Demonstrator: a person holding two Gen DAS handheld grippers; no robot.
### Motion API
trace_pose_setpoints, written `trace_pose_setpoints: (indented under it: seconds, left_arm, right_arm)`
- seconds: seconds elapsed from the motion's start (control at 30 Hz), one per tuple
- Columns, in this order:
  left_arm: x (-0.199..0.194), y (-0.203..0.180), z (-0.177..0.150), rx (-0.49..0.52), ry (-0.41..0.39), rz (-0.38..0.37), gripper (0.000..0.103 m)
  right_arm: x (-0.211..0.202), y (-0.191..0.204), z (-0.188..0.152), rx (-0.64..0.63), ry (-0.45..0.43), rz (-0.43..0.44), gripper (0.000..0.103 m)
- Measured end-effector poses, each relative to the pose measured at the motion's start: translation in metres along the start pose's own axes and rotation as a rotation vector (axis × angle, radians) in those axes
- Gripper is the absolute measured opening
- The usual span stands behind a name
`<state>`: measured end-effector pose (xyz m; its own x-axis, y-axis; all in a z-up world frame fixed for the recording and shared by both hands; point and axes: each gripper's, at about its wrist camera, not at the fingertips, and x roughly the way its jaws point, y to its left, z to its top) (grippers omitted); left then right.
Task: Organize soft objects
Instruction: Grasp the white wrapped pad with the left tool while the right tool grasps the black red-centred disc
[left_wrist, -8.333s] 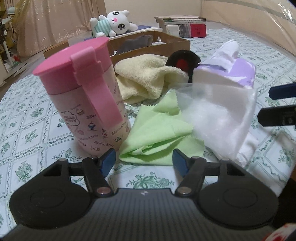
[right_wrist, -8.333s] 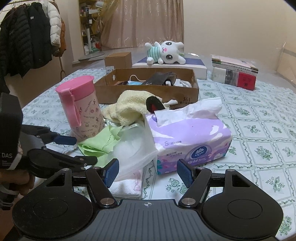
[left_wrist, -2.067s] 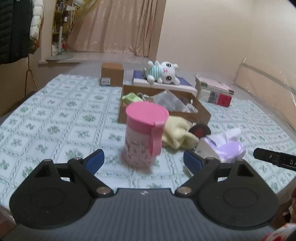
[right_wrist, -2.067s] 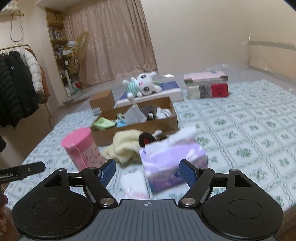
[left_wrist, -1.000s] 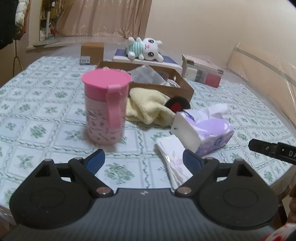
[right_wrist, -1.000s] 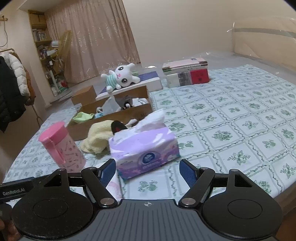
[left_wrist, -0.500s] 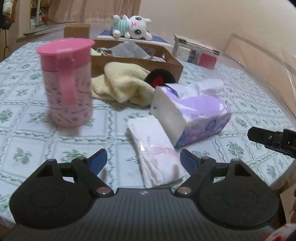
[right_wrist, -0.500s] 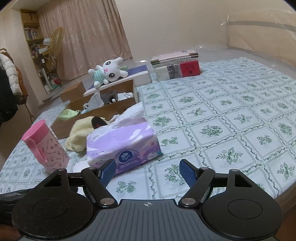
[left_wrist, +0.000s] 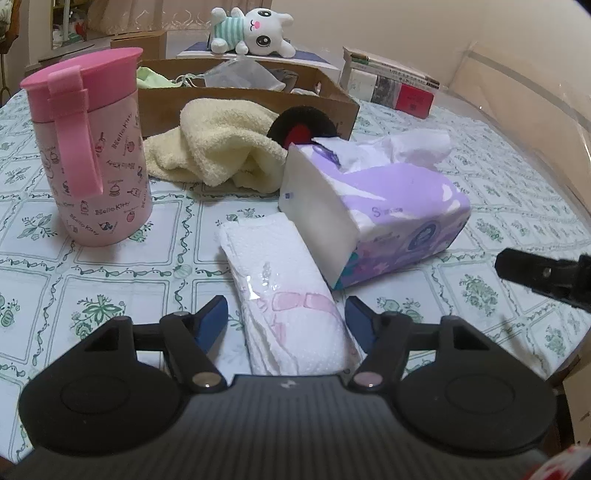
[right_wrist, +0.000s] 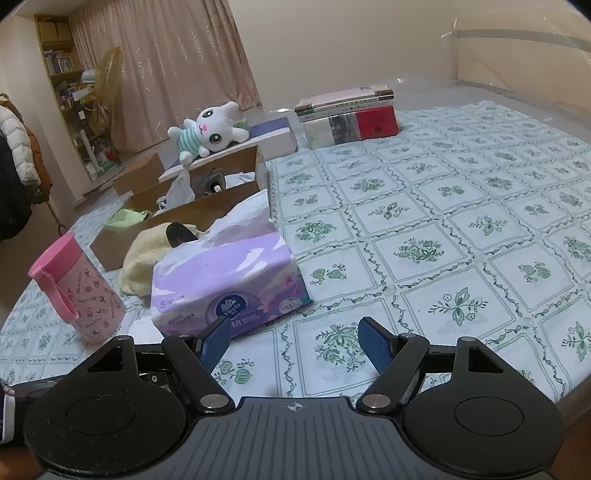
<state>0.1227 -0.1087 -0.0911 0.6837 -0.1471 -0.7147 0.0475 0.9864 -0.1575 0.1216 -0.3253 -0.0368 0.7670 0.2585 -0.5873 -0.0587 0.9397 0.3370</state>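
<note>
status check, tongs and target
Left tongs closing around white packet, pads not yet touching. Right tongs open, empty. Tissue pack overlaps packet's far end.

Count of items on the patterned tablecloth, both wrist views:

- Pink lidded cup: one.
- Purple tissue pack: one, with a sheet sticking out of the top.
- White wrapped packet: one, flat on the cloth.
- Yellow towel: one, bunched.
- Black-and-red round item: one, kind not readable.
- Long cardboard box: one. Contents were jumbled; one green cloth was countable, the rest not.
- Small cardboard box: one.
- White plush toy: one.
- Stack of books: one; volumes in it were not countable.
- Grippers: two.
</note>
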Motion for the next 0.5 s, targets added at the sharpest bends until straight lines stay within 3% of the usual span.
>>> trace_pose_setpoints:
  seconds: [0.3, 0.5]
  left_arm:
    - [0.001, -0.001, 0.000, 0.062, 0.006, 0.005, 0.043]
    - [-0.008, 0.005, 0.003, 0.090, -0.003, 0.010, 0.038]
  right_arm:
    - [0.005, 0.006, 0.001, -0.013, 0.004, 0.015, 0.075]
    - [0.002, 0.011, 0.003, -0.023, -0.004, 0.020, 0.075]
